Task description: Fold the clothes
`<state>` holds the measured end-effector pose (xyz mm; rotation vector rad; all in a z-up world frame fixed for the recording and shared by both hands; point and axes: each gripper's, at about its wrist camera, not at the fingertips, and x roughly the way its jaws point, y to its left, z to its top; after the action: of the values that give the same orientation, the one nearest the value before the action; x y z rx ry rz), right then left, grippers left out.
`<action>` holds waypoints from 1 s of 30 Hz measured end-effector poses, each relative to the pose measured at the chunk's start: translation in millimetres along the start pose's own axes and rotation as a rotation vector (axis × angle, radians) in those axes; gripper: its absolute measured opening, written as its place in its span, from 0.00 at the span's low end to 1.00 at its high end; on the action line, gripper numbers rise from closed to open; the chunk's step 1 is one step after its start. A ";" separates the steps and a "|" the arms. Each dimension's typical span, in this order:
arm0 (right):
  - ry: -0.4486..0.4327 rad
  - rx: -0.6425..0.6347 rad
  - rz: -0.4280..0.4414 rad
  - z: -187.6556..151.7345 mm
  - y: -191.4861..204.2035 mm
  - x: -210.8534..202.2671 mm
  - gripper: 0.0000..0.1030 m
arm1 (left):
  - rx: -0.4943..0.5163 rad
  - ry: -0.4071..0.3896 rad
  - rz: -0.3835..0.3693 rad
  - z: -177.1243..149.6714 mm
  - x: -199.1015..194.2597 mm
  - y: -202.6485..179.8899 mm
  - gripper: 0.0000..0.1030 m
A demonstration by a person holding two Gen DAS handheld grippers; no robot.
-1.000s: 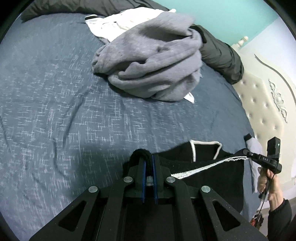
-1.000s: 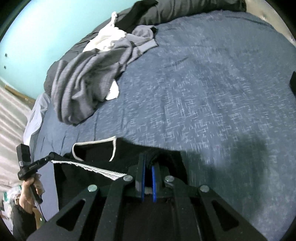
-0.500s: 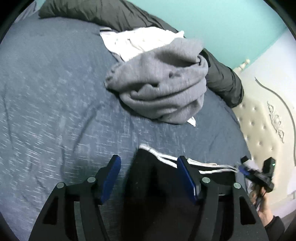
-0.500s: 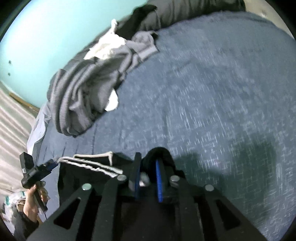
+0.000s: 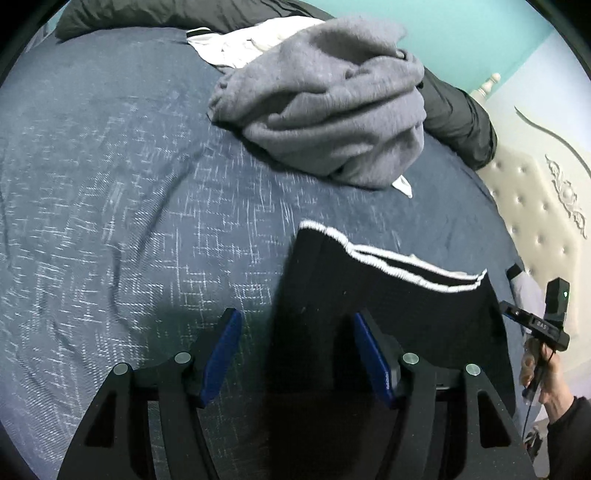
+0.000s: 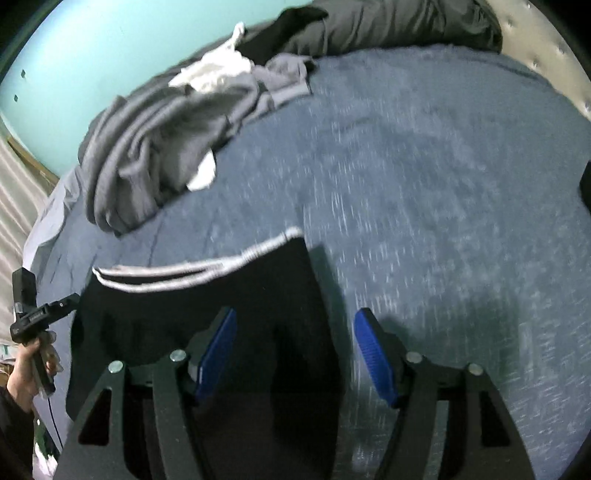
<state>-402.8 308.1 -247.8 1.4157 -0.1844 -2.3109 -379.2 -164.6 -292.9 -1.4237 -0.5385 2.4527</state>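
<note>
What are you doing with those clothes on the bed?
A person is folding clothes with a gripper in each hand. The black garment with white trim lies on the blue bed. Both the left gripper and the right gripper have just been opening and now stand open over it, pressing on nothing. A gray pile waits further back.

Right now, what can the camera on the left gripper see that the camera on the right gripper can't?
Only the left wrist view shows the cream tufted headboard with its carved scroll and a white bedpost knob.

Only the right wrist view shows the pale striped fabric at the left edge.

Both show the black garment with white-striped edge lying on the blue bedspread, the grey sweater pile, the teal wall, and open blue-padded jaws.
</note>
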 end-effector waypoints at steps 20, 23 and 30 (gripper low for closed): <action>-0.035 0.033 -0.116 0.9 -18.6 2.1 0.06 | 0.076 -0.051 0.079 -5.5 -12.3 -10.2 0.16; -0.052 0.021 -0.122 0.2 -17.4 -5.3 0.06 | 0.070 -0.064 0.091 -4.4 -17.7 -8.5 0.09; -0.072 -0.006 -0.154 4.7 -10.1 -10.9 0.07 | 0.069 -0.054 0.101 -1.1 -16.2 -6.5 0.08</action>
<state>-405.5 321.2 -239.9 1.3880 -0.0923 -2.4865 -370.1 -164.9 -278.0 -1.3933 -0.3974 2.5687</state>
